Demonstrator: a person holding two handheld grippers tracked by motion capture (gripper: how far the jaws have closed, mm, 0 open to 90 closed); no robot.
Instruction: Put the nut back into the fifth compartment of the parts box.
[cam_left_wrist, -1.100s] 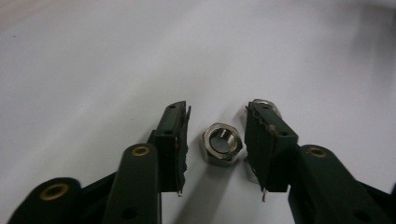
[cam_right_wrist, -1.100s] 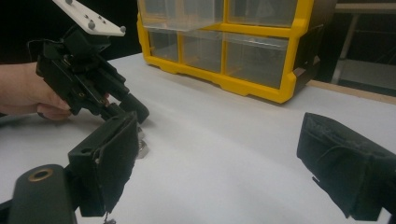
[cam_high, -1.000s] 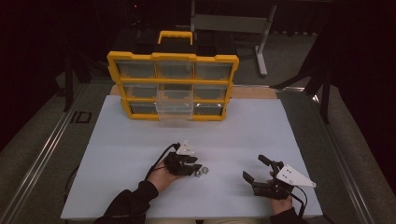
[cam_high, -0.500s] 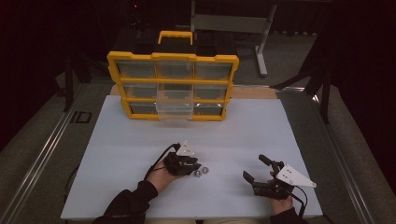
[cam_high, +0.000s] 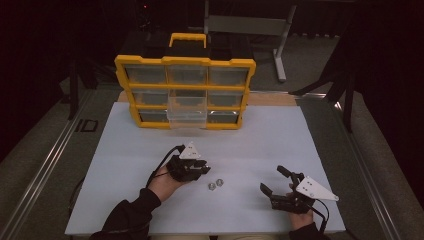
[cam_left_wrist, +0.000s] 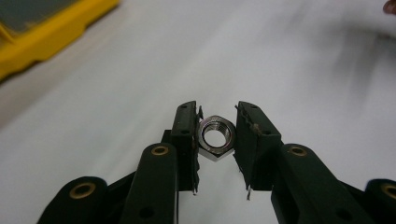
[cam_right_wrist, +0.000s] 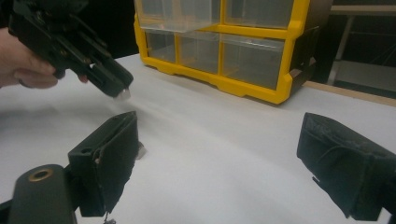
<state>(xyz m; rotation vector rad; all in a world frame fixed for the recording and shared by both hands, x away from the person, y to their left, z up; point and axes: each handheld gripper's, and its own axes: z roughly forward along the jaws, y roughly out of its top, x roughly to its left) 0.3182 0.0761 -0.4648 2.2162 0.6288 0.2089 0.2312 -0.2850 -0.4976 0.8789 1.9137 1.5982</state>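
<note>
Your left gripper (cam_left_wrist: 215, 140) clamps one nut (cam_left_wrist: 215, 136); two nuts (cam_high: 215, 184) lie loose; open drawer (cam_high: 187, 119) awaits. Right gripper (cam_high: 279, 181) gapes, idle.

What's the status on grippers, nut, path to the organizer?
Left gripper shut on hex nut. Right gripper open. Two nuts remain on table. Organizer drawer open, path clear.

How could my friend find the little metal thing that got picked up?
Start at the big yellow drawer box at the back of the white table. Come toward the near edge to the left gripper. The hex nut is pinched between its black fingers, lifted off the table, while two other nuts lie loose beside it.
</note>
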